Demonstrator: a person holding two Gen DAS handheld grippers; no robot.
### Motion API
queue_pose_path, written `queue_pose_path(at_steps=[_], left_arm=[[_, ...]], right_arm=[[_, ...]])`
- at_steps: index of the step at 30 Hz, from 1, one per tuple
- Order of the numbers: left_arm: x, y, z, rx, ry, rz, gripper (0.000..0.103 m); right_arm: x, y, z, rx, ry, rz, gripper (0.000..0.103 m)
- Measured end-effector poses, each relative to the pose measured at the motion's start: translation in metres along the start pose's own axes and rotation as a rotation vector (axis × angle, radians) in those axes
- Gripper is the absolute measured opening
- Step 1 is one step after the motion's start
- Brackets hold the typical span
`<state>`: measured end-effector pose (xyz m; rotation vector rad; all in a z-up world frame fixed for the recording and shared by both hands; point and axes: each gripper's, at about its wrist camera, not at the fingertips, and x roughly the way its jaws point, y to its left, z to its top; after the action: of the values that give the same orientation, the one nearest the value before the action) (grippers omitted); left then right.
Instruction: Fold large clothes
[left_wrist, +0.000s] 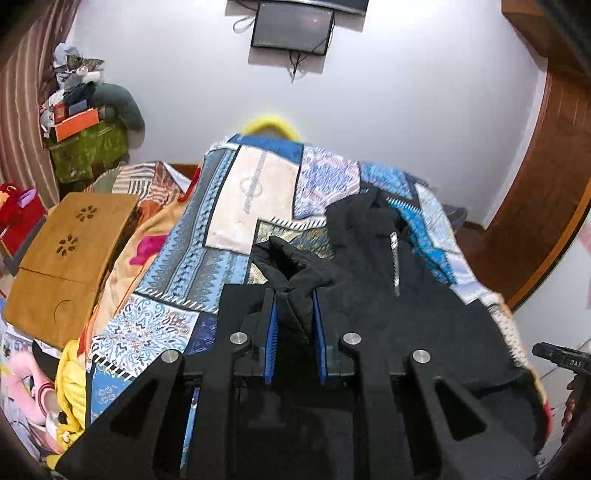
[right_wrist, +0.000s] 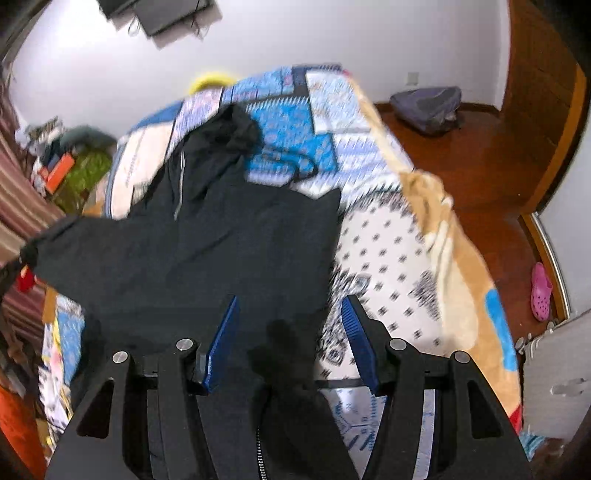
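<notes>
Wooden tray lies beside quilt bearing black jacket.

a patchwork quilt covers my bed, a wooden lap desk beside it. a dark screen hangs on the wall. a grey bag and pink clog lie on the floor.

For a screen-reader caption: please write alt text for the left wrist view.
The left gripper, jaws shut, pinches a fold of a black zip-up jacket spread on a blue patchwork quilt. A wooden lap desk lies left.
</notes>
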<state>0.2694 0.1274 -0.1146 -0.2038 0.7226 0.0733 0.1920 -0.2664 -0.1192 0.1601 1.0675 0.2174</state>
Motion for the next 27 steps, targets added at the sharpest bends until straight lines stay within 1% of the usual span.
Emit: queue_pose_path(at_steps=[3, 5, 8, 9, 12, 13, 15, 18, 19, 20, 22, 24, 27], left_arm=[[0.026, 0.014, -0.019, 0.001, 0.079, 0.03, 0.017], [0.041, 0.023, -0.038, -0.002, 0.135, 0.052, 0.018], [0.063, 0.035, -0.063, -0.018, 0.223, 0.065, 0.019], [0.072, 0.041, -0.074, -0.021, 0.264, 0.065, 0.02], [0.091, 0.046, -0.096, 0.003, 0.356, 0.068, 0.024], [0.095, 0.046, -0.1, 0.011, 0.373, 0.064, 0.025], [0.094, 0.047, -0.101, 0.021, 0.373, 0.062, 0.03], [0.089, 0.044, -0.092, 0.066, 0.385, 0.092, 0.038], [0.086, 0.042, -0.087, 0.085, 0.38, 0.105, 0.038], [0.081, 0.041, -0.082, 0.107, 0.37, 0.12, 0.04], [0.073, 0.038, -0.069, 0.138, 0.347, 0.138, 0.047], [0.062, 0.035, -0.053, 0.166, 0.302, 0.142, 0.056], [0.052, 0.025, -0.026, 0.194, 0.247, 0.134, 0.058]], right_arm=[[0.019, 0.001, -0.01, 0.012, 0.07, 0.037, 0.053], [0.03, 0.0, -0.017, 0.035, 0.105, 0.057, 0.053], [0.038, -0.002, -0.023, 0.048, 0.122, 0.058, 0.053], [0.038, -0.002, -0.025, 0.049, 0.124, 0.056, 0.054], [0.041, -0.001, -0.029, 0.051, 0.137, 0.045, 0.055], [0.041, -0.001, -0.029, 0.047, 0.139, 0.042, 0.055], [0.04, 0.001, -0.028, 0.039, 0.144, 0.035, 0.055], [0.037, 0.003, -0.023, 0.029, 0.149, 0.028, 0.055], [0.034, 0.005, -0.02, 0.019, 0.143, 0.025, 0.055], [0.03, 0.006, -0.017, 0.006, 0.134, 0.022, 0.055], [0.024, 0.009, -0.009, -0.016, 0.112, 0.017, 0.055], [0.015, 0.013, 0.0, -0.037, 0.08, 0.016, 0.055], [0.001, 0.021, 0.02, -0.068, 0.019, 0.018, 0.055]])
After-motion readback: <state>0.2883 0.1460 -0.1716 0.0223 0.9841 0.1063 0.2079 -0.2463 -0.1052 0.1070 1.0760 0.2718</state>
